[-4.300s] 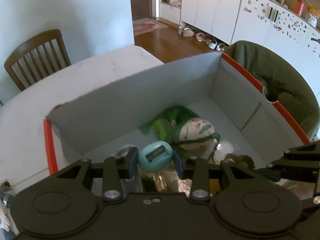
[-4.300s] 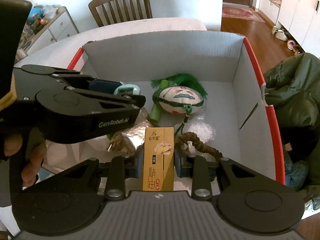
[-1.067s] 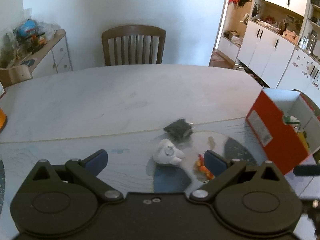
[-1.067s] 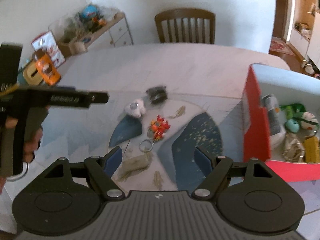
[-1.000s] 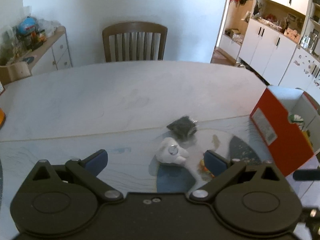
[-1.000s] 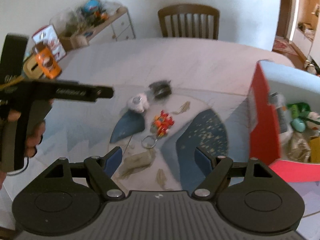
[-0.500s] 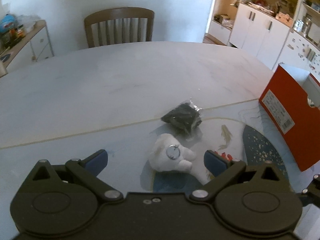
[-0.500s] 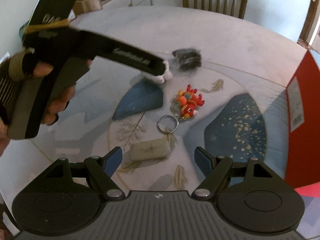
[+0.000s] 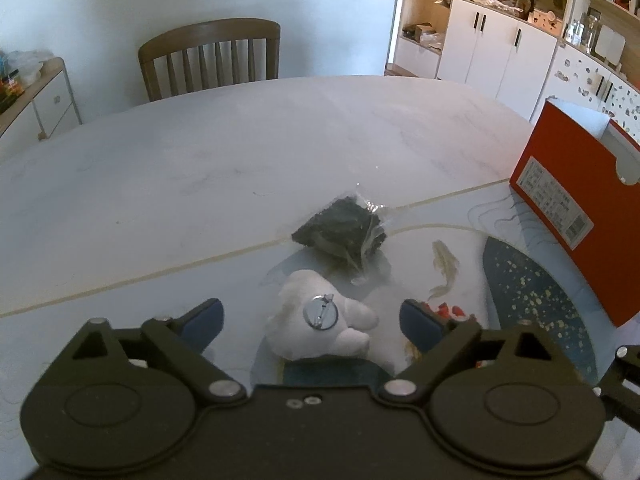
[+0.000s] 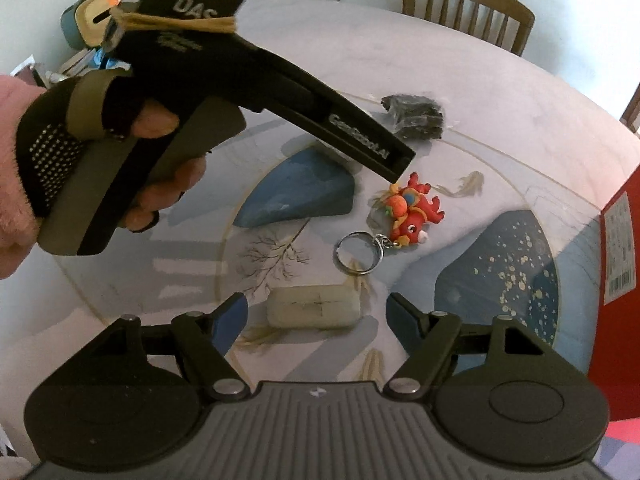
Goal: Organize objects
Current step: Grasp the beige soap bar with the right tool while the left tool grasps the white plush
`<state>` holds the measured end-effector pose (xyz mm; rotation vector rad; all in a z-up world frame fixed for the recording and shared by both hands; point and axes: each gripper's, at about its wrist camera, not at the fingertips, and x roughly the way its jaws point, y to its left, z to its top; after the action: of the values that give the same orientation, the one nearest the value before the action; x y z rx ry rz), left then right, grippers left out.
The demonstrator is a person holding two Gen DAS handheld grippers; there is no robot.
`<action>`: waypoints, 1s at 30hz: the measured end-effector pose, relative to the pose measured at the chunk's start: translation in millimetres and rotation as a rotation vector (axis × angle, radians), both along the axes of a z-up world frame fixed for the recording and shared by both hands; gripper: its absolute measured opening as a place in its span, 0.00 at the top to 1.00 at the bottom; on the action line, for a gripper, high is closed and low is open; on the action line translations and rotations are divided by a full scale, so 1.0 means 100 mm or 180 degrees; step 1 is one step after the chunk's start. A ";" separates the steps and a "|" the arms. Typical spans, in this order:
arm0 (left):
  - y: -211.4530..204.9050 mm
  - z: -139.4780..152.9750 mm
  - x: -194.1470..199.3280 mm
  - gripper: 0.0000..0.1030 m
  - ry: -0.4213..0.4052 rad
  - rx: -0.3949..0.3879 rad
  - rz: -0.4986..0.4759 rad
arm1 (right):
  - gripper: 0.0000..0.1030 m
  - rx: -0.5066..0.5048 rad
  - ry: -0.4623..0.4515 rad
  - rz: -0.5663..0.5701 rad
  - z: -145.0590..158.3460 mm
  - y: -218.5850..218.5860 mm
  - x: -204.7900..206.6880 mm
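Partly hidden behind the left gripper (image 9: 311, 320), whose jaws stand spread, the white plush toy (image 9: 320, 330) lies between its fingers on the patterned mat (image 10: 496, 276). From the right wrist view that gripper's body covers the toy almost wholly. Spread too, the right gripper (image 10: 317, 320) frames a pale soft case (image 10: 314, 311), possibly touching neither finger. Nearby lie the red dragon keychain (image 10: 412, 214) and a dark packet (image 9: 340, 230); the red box (image 9: 576, 204) is cut off.

Plush (image 9: 320, 330) on worktop (image 9: 200, 168), between left hand-held gripper (image 9: 312, 322) fingers; bag (image 9: 340, 232) just behind it; keychain (image 10: 408, 212) right of plush; box (image 9: 568, 196) far right; pouch (image 10: 314, 306) nearest, between right hand-held gripper (image 10: 316, 318) fingers; chair (image 9: 210, 58) behind worktop.
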<state>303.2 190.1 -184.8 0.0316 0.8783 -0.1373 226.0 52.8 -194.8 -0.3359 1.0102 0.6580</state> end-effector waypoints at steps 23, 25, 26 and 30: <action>0.00 0.08 -0.11 0.46 -0.0058 0.0079 0.0047 | 0.52 -0.0001 0.0063 -0.0032 0.03 -0.02 -0.03; -0.01 0.15 -0.14 0.46 -0.0026 0.0082 0.0084 | 0.52 0.0051 0.0073 -0.0081 0.09 -0.07 -0.05; -0.02 0.19 -0.16 0.46 -0.0011 0.0070 0.0098 | 0.52 0.0087 0.0081 -0.0105 0.13 -0.09 -0.05; -0.03 0.38 -0.26 0.46 0.0023 -0.0044 0.0156 | 0.52 0.0201 0.0062 -0.0202 0.29 -0.22 -0.07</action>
<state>277.7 186.9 -147.1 -0.0034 0.8846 -0.0978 219.4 31.0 -165.6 -0.2415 1.0124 0.6354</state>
